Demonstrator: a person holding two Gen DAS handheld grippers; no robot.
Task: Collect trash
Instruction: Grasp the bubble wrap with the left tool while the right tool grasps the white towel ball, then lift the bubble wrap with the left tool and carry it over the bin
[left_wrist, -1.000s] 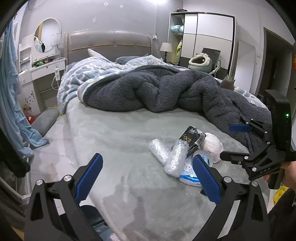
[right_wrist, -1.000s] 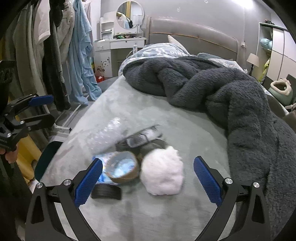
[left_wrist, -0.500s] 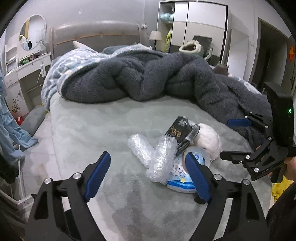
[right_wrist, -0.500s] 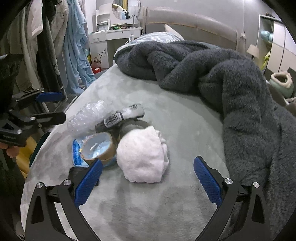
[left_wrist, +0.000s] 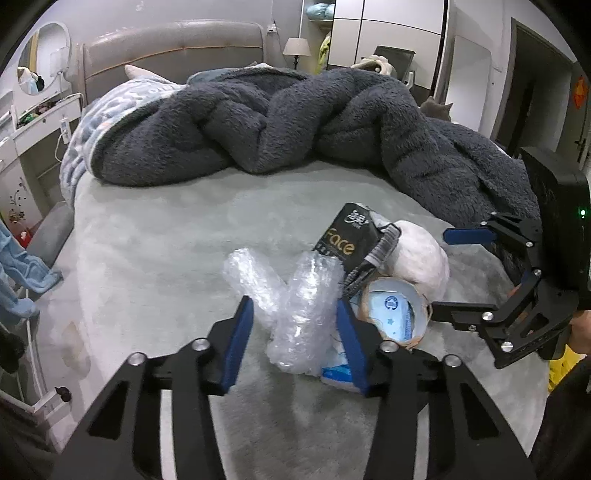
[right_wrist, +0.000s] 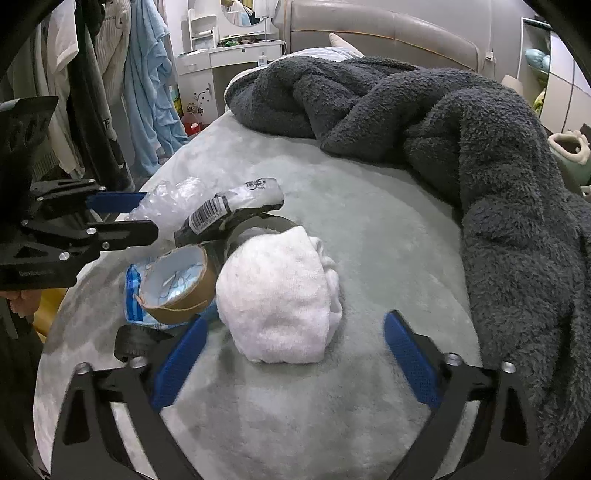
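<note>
On the grey-green plush bedspread (left_wrist: 155, 236), a heap of trash lies below a rumpled dark grey fleece blanket (left_wrist: 295, 122) at twelve o'clock. Left gripper (left_wrist: 295, 332), jaws parted, straddles the crumpled clear bubble wrap (left_wrist: 299, 299); whether the pads touch it I cannot tell. Right gripper (right_wrist: 295, 339) gapes wide around the white fluffy cloth bundle (right_wrist: 280, 295), with a brown tape roll (right_wrist: 177, 284) at nine o'clock.
</note>
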